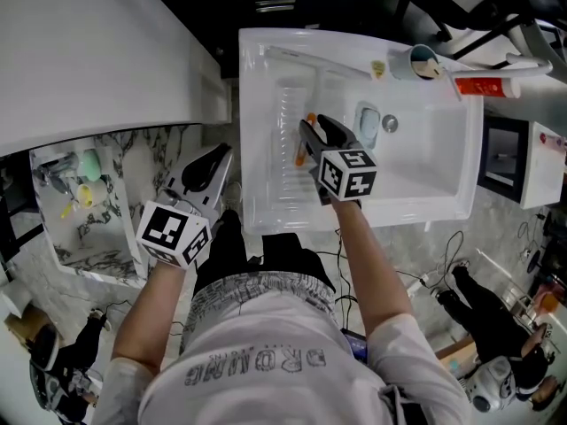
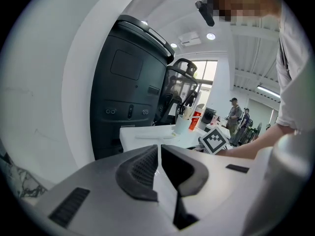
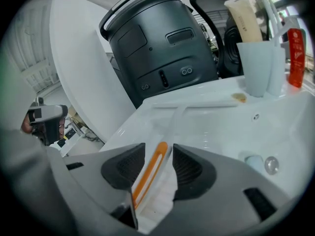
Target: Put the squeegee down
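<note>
Squeegee (image 1: 304,142): in sink (image 1: 253,149), left part
Drain (image 1: 390,123): sink's middle
Cup (image 1: 423,61), tube (image 1: 485,88): sink's back rim, right

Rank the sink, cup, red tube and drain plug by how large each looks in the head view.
Largest: sink.
Next: cup and red tube, too alike to rank.
Smallest: drain plug.

A row of pale capitals runs across the person's grey shirt (image 1: 257,361), nearest the camera, but it appears reversed and cannot be read with certainty. White print on the red tube (image 1: 485,88) at the far right of the sink (image 1: 252,131) is too small to read.
</note>
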Demonstrator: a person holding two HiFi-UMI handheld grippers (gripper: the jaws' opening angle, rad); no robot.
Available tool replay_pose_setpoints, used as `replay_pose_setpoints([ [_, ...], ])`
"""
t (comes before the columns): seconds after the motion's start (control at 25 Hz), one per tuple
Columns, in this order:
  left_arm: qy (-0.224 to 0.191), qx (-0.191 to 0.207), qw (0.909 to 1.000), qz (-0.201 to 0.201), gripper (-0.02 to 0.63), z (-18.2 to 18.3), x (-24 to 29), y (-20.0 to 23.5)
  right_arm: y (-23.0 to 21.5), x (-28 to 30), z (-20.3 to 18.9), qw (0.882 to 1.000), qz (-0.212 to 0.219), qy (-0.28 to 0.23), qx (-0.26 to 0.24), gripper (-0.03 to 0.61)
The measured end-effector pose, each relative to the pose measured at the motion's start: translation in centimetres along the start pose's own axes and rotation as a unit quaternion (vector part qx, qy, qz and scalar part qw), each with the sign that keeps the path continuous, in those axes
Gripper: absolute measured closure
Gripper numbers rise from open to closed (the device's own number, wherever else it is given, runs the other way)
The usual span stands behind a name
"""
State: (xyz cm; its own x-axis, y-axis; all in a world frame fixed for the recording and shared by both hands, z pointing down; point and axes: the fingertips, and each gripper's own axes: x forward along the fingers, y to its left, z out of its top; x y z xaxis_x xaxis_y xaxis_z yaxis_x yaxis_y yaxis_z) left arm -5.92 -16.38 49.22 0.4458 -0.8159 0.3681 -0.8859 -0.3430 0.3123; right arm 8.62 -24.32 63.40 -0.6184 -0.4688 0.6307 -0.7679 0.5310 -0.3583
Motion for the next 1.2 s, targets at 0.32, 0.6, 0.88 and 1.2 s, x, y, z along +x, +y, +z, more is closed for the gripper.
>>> replay_pose_setpoints([
  [0.32,-0.007,0.007,0.9999,-0.008,0.577,0.7,-1.0,-0.5,0.5,-1.5,0.5,1.0,-0.007,-0.017,-0.001,0.396],
  [0.6,-0.016,0.011,0.9997,-0.013,0.577,1.0,-2.2,-0.9,1.5,-2.5,0.3,1.0,-0.007,-0.027,-0.008,0.396],
  [0.88,-0.027,0.02,0.9991,-0.025,0.577,1.7,-3.5,-1.5,2.7,-4.3,0.5,0.999,-0.018,-0.041,-0.01,0.396],
  [1.2,-0.041,0.035,0.9979,-0.038,0.577,2.8,-5.4,-2.1,4.4,-6.5,0.6,0.998,-0.028,-0.06,-0.007,0.397],
])
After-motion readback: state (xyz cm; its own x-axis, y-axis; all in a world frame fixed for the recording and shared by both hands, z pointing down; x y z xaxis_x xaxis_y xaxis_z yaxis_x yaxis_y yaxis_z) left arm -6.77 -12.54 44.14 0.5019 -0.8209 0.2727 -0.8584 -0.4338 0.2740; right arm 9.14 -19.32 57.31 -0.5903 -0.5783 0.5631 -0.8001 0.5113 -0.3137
